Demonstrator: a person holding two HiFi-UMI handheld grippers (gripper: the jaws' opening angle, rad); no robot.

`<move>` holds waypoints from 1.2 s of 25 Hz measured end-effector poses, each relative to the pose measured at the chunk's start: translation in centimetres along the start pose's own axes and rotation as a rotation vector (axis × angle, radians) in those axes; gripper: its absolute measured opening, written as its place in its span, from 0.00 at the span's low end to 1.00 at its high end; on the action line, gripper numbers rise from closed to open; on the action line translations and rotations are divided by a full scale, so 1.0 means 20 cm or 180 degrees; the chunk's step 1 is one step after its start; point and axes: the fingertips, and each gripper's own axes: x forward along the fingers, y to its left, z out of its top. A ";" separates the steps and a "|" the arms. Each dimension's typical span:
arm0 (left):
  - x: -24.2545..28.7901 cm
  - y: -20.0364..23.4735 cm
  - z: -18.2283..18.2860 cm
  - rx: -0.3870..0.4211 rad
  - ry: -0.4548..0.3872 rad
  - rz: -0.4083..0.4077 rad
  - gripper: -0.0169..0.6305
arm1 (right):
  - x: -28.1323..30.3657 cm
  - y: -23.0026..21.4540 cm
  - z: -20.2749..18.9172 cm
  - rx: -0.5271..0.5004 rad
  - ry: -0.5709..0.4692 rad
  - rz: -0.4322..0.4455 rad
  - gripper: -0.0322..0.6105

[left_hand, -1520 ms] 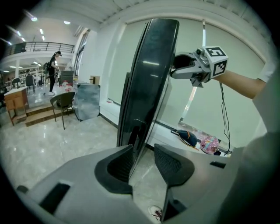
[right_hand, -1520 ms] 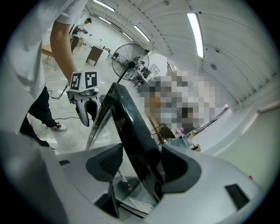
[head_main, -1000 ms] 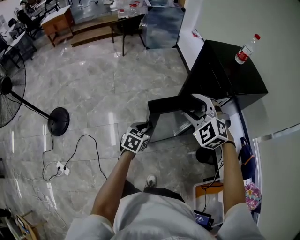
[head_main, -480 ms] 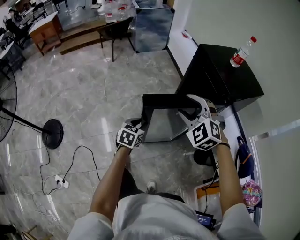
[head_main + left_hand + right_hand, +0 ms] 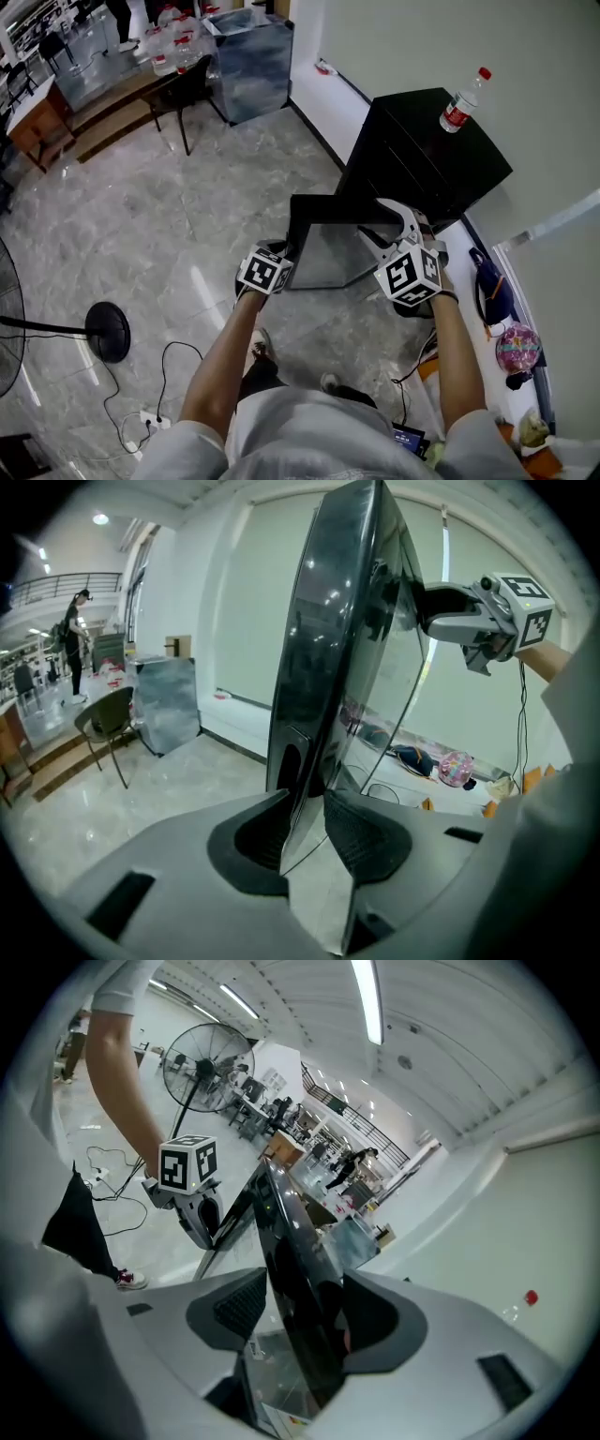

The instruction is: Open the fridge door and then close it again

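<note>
Marble floor. Water bottle upright at far right, red cap. Standing fan's round base near left, white power strip nearer, well apart from it. Dark chair far. Grey covered box just right of the chair. Wooden table far left. Blue bag and pink patterned ball on the floor at right, near each other.

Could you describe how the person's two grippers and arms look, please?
Both the left gripper and the right gripper have pale grey shells, dark ribbed pads and a cube with black-and-white square markers. The person wears a light grey short-sleeved shirt. The right gripper's jaws have just been closing slightly, with the fridge door between them.
</note>
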 end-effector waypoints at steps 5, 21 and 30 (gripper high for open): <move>0.10 0.12 0.12 0.0203 0.0074 -0.0281 0.17 | 0.09 -0.10 -0.03 0.0198 0.0229 -0.0171 0.44; 0.42 0.37 0.48 0.0614 0.0081 -0.0854 0.17 | 0.29 -0.36 -0.14 0.0703 0.0715 -0.0633 0.42; 0.67 0.46 0.70 0.0723 0.0170 -0.1061 0.18 | 0.39 -0.50 -0.26 0.0785 0.1021 -0.0918 0.42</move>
